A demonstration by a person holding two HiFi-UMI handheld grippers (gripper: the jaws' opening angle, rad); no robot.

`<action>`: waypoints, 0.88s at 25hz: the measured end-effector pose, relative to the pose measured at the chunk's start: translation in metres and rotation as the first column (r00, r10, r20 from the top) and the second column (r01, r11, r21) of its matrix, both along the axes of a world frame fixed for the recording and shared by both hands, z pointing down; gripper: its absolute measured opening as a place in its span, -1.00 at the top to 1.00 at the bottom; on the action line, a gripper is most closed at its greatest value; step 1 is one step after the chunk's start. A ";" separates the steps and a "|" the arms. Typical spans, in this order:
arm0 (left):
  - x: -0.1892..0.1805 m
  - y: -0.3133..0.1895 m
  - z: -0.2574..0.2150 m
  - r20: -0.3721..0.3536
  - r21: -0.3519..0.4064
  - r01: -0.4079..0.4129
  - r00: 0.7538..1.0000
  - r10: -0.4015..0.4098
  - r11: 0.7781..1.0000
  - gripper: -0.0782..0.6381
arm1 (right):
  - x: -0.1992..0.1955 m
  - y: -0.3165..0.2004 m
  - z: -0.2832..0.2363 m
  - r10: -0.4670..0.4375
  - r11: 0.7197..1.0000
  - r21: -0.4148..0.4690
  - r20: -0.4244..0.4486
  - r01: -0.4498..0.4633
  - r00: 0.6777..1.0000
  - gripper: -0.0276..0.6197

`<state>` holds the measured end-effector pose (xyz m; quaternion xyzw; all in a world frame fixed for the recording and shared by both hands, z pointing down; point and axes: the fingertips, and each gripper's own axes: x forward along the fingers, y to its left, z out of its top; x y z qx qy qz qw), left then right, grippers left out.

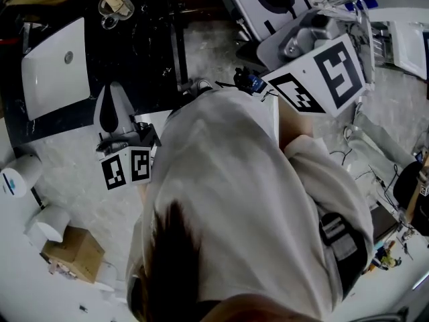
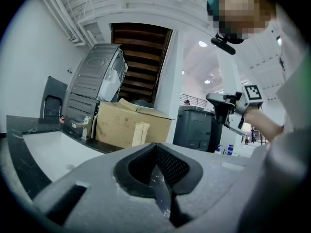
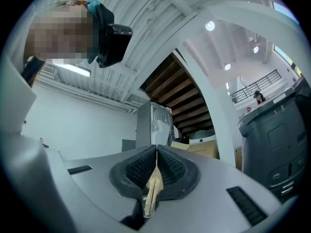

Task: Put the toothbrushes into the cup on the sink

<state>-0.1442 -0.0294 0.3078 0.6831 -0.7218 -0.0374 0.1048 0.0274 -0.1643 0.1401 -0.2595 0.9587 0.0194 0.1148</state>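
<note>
In the left gripper view my left gripper (image 2: 156, 147) is shut on a thin translucent strip (image 2: 163, 198), seemingly a toothbrush handle, which runs back from the pads. The right gripper (image 3: 157, 149) is shut on a pale beige toothbrush (image 3: 151, 191) in a clear wrapper. The head view shows the left gripper (image 1: 113, 89) pointing at the white sink (image 1: 53, 79). The right one is raised at upper right, with its marker cube (image 1: 328, 72) showing. A small clear cup (image 1: 107, 17) stands on the black counter beyond the sink. The person's head and back hide the middle.
A faucet (image 2: 82, 127) stands behind the basin (image 2: 48, 149), with a cardboard box (image 2: 129, 125) beside it. Paper rolls (image 1: 17, 173) and a small box (image 1: 74, 250) lie on the floor at left. A grey bin (image 2: 197, 125) stands at right.
</note>
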 end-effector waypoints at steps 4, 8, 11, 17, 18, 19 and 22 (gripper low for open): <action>0.005 0.001 0.000 0.003 0.004 -0.004 1.000 0.004 1.000 0.74 | 0.015 0.007 0.011 0.020 1.000 -0.018 -0.025 -0.020 1.000 0.86; 0.004 0.002 -0.003 0.006 0.009 0.001 1.000 -0.001 1.000 0.74 | 0.032 0.011 0.024 0.055 0.997 -0.050 -0.044 -0.057 0.997 0.86; 0.003 0.003 -0.005 0.012 0.010 0.002 1.000 -0.002 1.000 0.74 | 0.046 0.014 0.036 0.091 0.993 -0.062 -0.072 -0.096 0.993 0.86; 0.004 0.009 -0.010 0.014 0.025 0.011 1.000 -0.012 1.000 0.74 | 0.072 0.022 0.058 0.153 0.985 -0.057 -0.132 -0.161 0.979 0.86; 0.004 0.010 -0.010 0.015 0.028 0.011 1.000 -0.012 1.000 0.74 | 0.076 0.022 0.062 0.162 0.984 -0.058 -0.141 -0.171 0.977 0.86; 0.006 0.011 -0.010 0.017 0.030 0.011 1.000 -0.011 1.000 0.74 | 0.081 0.023 0.066 0.172 0.981 -0.061 -0.149 -0.182 0.974 0.86; 0.010 0.014 -0.009 0.021 0.029 0.007 1.000 -0.007 1.000 0.74 | 0.095 0.025 0.077 0.203 0.973 -0.075 -0.164 -0.217 0.965 0.86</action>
